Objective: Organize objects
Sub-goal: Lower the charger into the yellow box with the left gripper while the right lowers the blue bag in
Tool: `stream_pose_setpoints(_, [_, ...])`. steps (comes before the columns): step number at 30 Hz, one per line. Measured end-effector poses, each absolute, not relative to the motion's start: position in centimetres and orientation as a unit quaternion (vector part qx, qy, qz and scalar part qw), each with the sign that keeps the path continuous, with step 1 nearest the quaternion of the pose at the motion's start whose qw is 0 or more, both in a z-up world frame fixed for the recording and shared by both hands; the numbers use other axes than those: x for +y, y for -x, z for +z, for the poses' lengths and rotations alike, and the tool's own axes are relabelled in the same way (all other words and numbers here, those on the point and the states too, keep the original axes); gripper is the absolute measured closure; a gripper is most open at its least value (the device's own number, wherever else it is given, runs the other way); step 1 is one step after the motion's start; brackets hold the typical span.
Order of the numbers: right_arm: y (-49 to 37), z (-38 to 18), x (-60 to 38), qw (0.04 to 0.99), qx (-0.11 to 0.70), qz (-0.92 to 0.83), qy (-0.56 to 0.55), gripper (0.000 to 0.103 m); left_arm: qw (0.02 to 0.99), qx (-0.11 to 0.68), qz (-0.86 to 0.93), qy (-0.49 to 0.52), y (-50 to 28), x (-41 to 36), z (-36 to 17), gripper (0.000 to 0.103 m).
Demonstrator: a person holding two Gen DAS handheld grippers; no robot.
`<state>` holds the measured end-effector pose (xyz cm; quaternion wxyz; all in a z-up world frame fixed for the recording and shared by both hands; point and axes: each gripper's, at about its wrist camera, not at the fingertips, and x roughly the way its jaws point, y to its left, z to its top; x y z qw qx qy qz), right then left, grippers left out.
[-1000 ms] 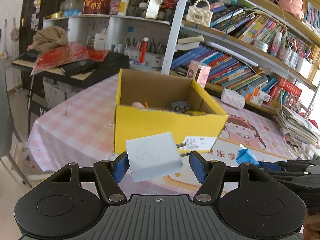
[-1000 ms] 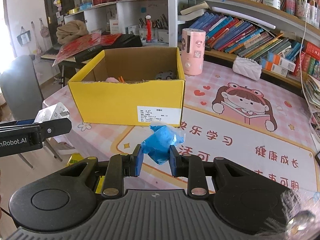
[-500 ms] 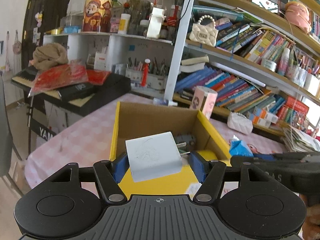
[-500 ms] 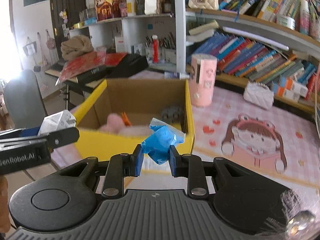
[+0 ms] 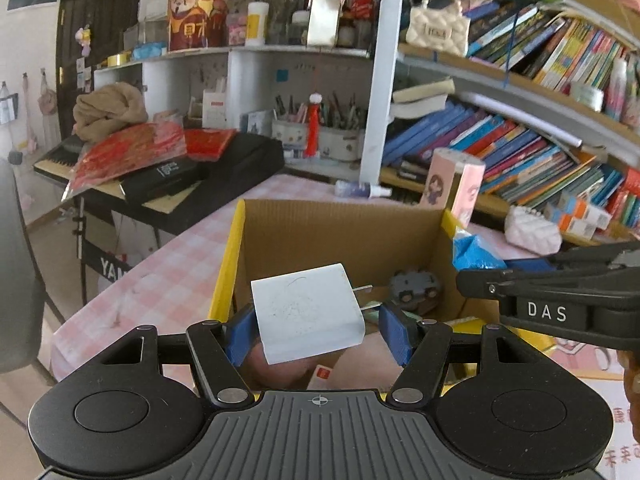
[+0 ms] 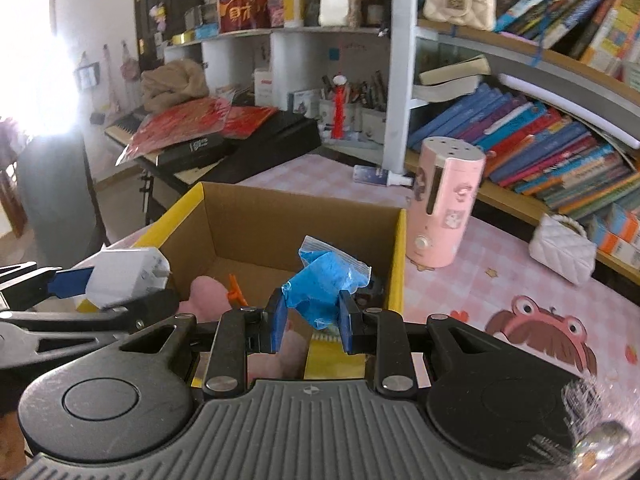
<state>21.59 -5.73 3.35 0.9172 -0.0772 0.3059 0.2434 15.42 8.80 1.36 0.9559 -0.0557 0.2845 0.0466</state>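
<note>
left wrist: toy car (image 5: 414, 286) in box (image 5: 236, 248) | right wrist: pink bottle (image 6: 444, 208) beside box

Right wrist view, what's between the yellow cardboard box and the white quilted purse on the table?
A pink cylindrical container stands between the yellow cardboard box and the white quilted purse, seen in the right wrist view.
</note>
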Motion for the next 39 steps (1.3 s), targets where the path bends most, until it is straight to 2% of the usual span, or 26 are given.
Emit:
stream_pose_setpoints(23, [-29.5,-0.8,-3.4,0.877,0.361,0.284,0.143,0.078,0.94,0.333,0.065,-0.023,-20.7,6.5,-1.7,0.037])
stream_pose_setpoints(39, [-30.0,-1.3,-3.0,0.871,0.356,0.292,0.173,0.078,0.936,0.344,0.065,-0.01,-20.6,6.3,-2.4,0.036])
